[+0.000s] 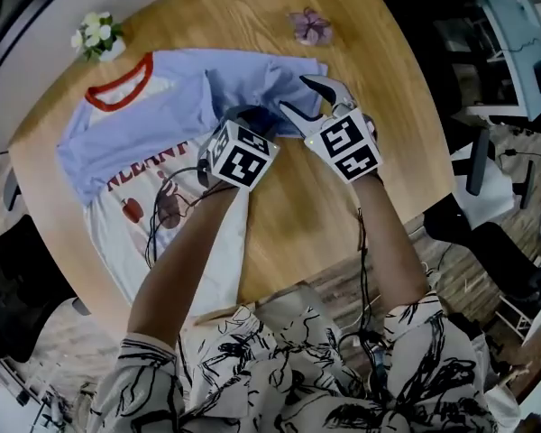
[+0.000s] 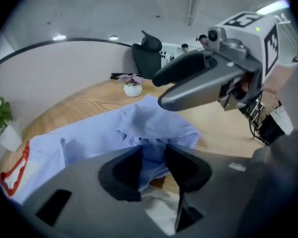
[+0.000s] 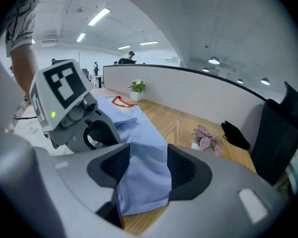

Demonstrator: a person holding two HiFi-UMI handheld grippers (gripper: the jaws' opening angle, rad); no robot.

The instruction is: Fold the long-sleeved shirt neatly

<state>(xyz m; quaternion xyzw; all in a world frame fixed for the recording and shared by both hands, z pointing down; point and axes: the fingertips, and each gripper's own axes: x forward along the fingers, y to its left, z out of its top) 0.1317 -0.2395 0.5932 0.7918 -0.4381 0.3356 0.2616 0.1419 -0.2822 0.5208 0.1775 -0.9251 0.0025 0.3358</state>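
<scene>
Broad and round under everything: the wooden counter. Spread flat on it, the shirt, red collar toward the left of the head view, white printed body toward the person. Laid across its upper part and bunched at the right end: the blue sleeve.

Risks a crooked fold from here. Seems pinched on one side only, so any lift now would likely drag the sleeve from that side, twist it and leave a ridge. Might also catch the layer beneath, given how thick the bunch looks, and pull the shirt's body out of square.

Reaching in side by side from the near edge: left forearm over the shirt, right forearm over bare wood, both pitched downward. Left tool clamped on the sleeve, jaws narrow with blue cloth squeezed between. Right tool just beside it, jaws apart, straddling the sleeve's edge without visibly pressing.
</scene>
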